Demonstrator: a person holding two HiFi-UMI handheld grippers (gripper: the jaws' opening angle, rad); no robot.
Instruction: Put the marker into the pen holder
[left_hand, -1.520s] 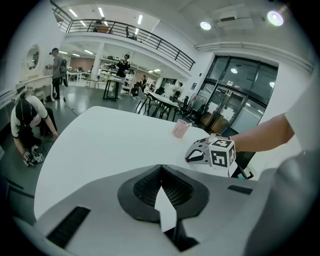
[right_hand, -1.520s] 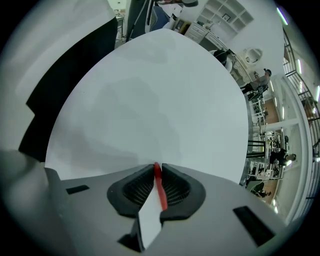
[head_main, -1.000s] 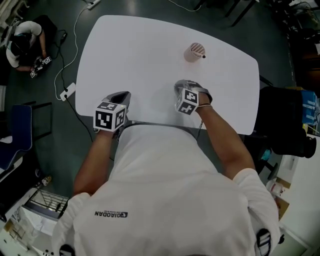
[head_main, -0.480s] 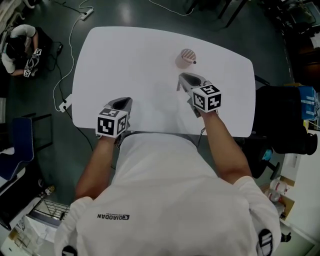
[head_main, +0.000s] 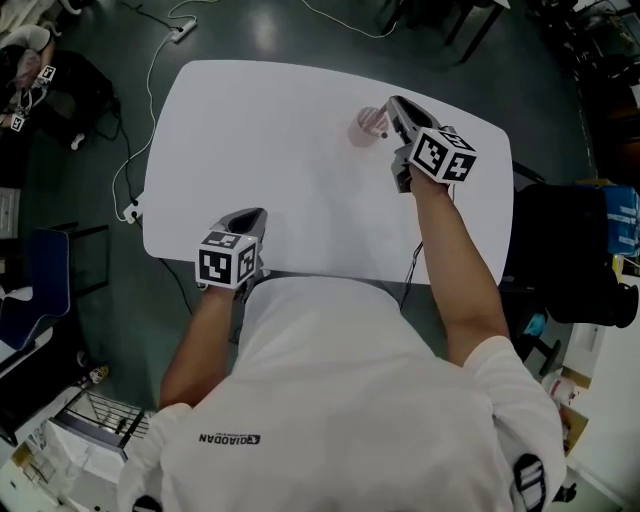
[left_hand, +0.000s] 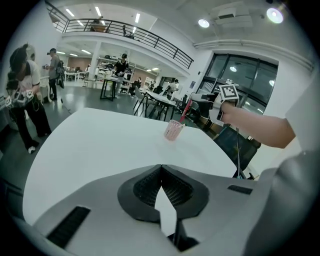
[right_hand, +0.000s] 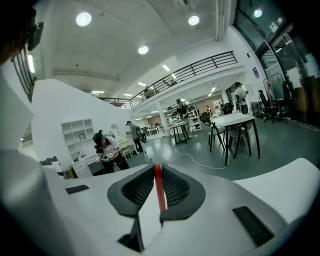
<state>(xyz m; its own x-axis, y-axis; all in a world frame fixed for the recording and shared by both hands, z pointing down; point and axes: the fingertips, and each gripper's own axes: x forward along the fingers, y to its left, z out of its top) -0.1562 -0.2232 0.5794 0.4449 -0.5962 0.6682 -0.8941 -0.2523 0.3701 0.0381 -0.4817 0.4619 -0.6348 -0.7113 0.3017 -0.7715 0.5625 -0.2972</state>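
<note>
Pinching red marker (right_hand: 158, 190) beside pen holder (left_hand: 173, 131), seemingly, right gripper (right_hand: 158, 169); left gripper (left_hand: 161, 167) fingers (left_hand: 147, 186) together.

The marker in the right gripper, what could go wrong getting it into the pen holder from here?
The pen holder is a small cup standing free on the table; if the marker catches its rim, the cup could topple. The left gripper is far off, shut and empty, so nothing steadies the cup. The right gripper pinches a thin marker, which might swivel or slip.
</note>
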